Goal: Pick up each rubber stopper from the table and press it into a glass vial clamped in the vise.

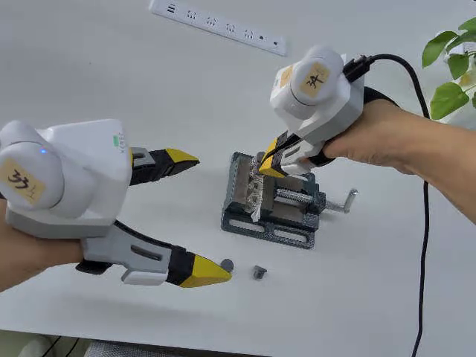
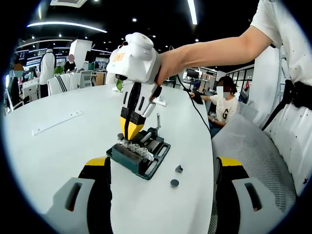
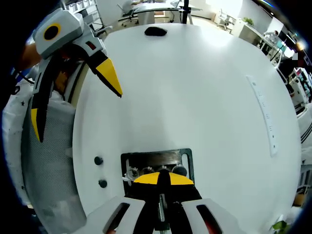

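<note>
Head view: a dark metal vise (image 1: 286, 216) sits on a white table (image 1: 149, 82), with clear glass vials (image 1: 259, 192) clamped in a row in it. The right gripper (image 1: 269, 168), held in a hand (image 1: 372, 137), points down onto the vials from above the vise. Its yellow tips are pressed together. I cannot tell whether a stopper sits between them. The left gripper (image 1: 195, 216) is to the left of the vise with its jaws spread wide and nothing in them. Two grey rubber stoppers lie loose on the table on the person's side of the vise. One stopper (image 1: 227, 264) is just beside the left gripper's nearer yellow tip, outside the gap between the jaws. The other stopper (image 1: 259, 272) lies a little further along, apart from both grippers. A white power strip (image 1: 219, 26) lies well beyond the vise, and plant leaves (image 1: 450, 67) show at the right edge.

Left gripper view: the vise lies ahead between this gripper's two wide-apart jaws. The right gripper stands upright on the vials, tips together. Both stoppers lie on the table right of the vise, ahead of the open jaws.

Right gripper view: the closed yellow tips rest over the row of vials. The two stoppers lie left of the vise.
</note>
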Tool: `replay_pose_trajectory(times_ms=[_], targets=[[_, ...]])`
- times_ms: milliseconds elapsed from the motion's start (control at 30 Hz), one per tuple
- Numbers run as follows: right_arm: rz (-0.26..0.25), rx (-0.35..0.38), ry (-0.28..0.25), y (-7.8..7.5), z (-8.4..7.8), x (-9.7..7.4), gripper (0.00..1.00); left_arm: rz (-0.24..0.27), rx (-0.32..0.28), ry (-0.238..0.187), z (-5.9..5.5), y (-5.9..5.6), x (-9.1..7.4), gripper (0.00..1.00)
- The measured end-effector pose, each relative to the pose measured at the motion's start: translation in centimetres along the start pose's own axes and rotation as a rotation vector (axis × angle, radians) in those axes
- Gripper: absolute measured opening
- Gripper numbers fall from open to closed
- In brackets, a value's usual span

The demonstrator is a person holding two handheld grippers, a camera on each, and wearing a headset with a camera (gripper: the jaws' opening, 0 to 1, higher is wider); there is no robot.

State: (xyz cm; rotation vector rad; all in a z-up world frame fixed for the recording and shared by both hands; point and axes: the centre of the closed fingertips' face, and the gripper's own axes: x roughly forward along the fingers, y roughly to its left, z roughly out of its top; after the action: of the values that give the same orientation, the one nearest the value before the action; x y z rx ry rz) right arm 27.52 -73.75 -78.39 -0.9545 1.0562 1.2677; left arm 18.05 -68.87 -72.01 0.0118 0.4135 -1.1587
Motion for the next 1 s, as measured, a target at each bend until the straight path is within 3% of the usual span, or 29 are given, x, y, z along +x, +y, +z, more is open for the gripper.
replay_pose_trajectory(times_ms=[300, 1000], targets=[[0.006, 0.057, -0.051, -0.03, 0.07, -0.07, 0.00, 0.005, 0.005, 0.011, -0.15, -0.01, -0.28, 0.89], [-0.024, 0.055, -0.095, 0.18, -0.13, -0.44, 0.02, 0.021, 0.008, 0.022, 0.05, -0.12, -0.89, 0.89]])
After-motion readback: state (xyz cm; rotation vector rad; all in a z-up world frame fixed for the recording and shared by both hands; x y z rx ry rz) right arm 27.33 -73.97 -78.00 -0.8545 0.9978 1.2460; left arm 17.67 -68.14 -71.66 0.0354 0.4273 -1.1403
